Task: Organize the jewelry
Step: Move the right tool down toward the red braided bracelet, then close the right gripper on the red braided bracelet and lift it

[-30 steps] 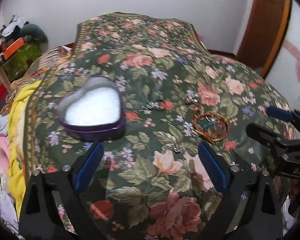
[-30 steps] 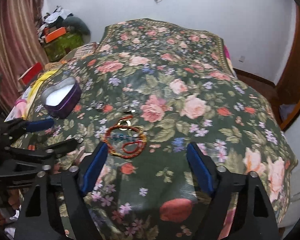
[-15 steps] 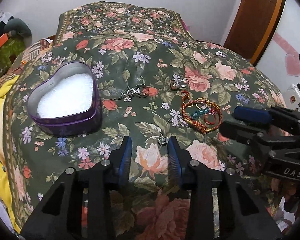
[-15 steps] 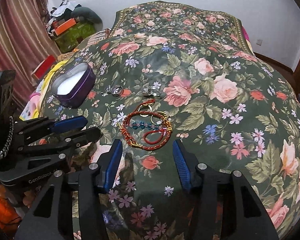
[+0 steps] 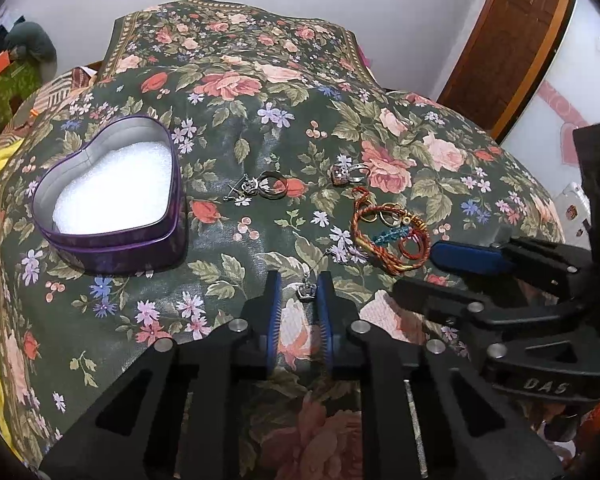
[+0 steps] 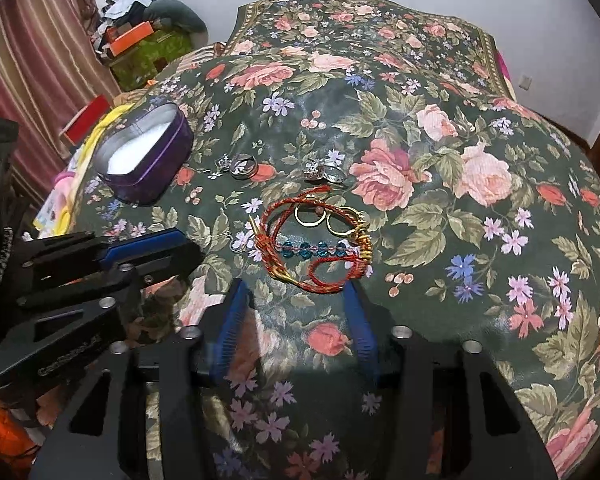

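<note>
**A:** Which step was in hand?

**B:** The first pick, by my reading. The tin (image 5: 108, 196) sat at the left on the bed (image 5: 228, 128), open, nothing on its white lining, and every piece of jewelry lay out on the cover.

**A:** And the left gripper (image 5: 298, 292)?

**B:** Its jaws had just been closing and stood nearly together around the earring (image 5: 307, 290), a small silver crown charm on a thin wire. The charm lay between the blue pads at their tips. Whether they already pinched it or only flanked it, I couldn't quite tell; the gap looked all but gone, so I'd call it clenched on the charm.

**A:** What did the next move call for?

**B:** A gentle lift, then a carry leftward to the tin, which stood well apart from the charm. The wire trailed up and to the right toward the bracelets (image 5: 392, 236), so it might snag there.

**A:** What lay between?

**B:** A ring (image 5: 274, 190) with another earring beside it, then a second ring pair (image 5: 350, 172) farther right, both beyond the grippers.

**A:** The right gripper (image 6: 296, 296)?

**B:** Its jaws had been closing too, but stood apart, grasping nothing. The tangle of red and gold bracelets with teal beads lay just past its tips, its near edge touching or almost touching the right pad. It needed to push forward before any squeeze.
</note>
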The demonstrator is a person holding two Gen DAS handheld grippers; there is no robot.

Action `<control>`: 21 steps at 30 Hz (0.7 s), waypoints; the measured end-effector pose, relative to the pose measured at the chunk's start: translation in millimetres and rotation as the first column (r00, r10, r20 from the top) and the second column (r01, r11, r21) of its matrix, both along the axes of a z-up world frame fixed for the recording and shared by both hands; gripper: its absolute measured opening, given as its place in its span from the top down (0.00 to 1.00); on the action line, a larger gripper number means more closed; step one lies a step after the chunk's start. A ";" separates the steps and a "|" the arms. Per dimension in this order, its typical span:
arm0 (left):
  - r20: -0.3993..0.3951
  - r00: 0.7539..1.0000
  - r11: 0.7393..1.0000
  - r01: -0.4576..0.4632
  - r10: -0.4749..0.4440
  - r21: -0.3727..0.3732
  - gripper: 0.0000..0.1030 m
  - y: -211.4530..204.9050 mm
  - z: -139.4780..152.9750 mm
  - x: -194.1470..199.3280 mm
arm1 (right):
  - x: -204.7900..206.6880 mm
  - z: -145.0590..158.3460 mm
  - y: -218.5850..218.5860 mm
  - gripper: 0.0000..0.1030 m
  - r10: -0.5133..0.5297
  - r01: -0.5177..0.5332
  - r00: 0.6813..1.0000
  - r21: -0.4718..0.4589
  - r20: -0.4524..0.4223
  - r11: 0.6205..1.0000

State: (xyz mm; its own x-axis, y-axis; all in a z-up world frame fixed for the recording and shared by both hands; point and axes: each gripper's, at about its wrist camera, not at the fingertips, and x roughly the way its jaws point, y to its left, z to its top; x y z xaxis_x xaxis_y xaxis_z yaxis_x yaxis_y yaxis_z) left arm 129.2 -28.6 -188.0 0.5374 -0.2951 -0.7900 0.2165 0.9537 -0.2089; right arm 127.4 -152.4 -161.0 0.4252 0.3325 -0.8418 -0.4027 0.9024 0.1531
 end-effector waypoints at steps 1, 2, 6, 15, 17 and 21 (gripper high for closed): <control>-0.001 1.000 1.000 -0.003 0.003 -0.005 0.87 1.2 -0.1 0.0 | 1.0 -0.5 -2.1 0.71 -0.012 0.012 1.000 0.002 -0.002 1.000; -0.002 1.000 1.000 -0.005 0.005 -0.008 0.88 1.7 -0.3 -0.3 | 2.0 -0.4 -5.3 0.76 -0.026 0.026 1.000 0.010 -0.006 1.000; -0.003 1.000 1.000 -0.008 0.008 -0.020 0.90 3.7 0.1 -1.8 | 6.7 1.9 -21.1 0.91 -0.065 0.069 0.996 0.070 -0.057 0.995; 0.004 1.000 0.999 -0.027 0.027 -0.035 0.92 11.1 4.4 -7.1 | 17.8 27.2 -36.7 0.88 -0.104 0.104 0.994 0.026 0.011 0.994; 0.010 0.999 0.999 -0.035 0.036 -0.035 0.92 13.6 5.8 -7.6 | 25.2 26.0 -35.2 0.87 -0.099 0.099 0.995 0.004 0.011 0.995; 0.031 0.998 0.998 -0.052 0.053 -0.029 0.92 17.9 11.5 -9.2 | 31.8 18.2 -26.9 0.87 -0.070 0.069 0.998 -0.037 0.001 0.997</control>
State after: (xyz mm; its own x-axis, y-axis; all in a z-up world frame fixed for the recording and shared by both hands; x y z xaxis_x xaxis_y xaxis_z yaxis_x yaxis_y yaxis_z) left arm 120.0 -10.7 -176.4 0.5774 -0.2880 -0.7640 0.1736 0.9576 -0.2298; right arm 159.2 -179.3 -142.8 0.4456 0.2710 -0.8532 -0.3387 0.9333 0.1196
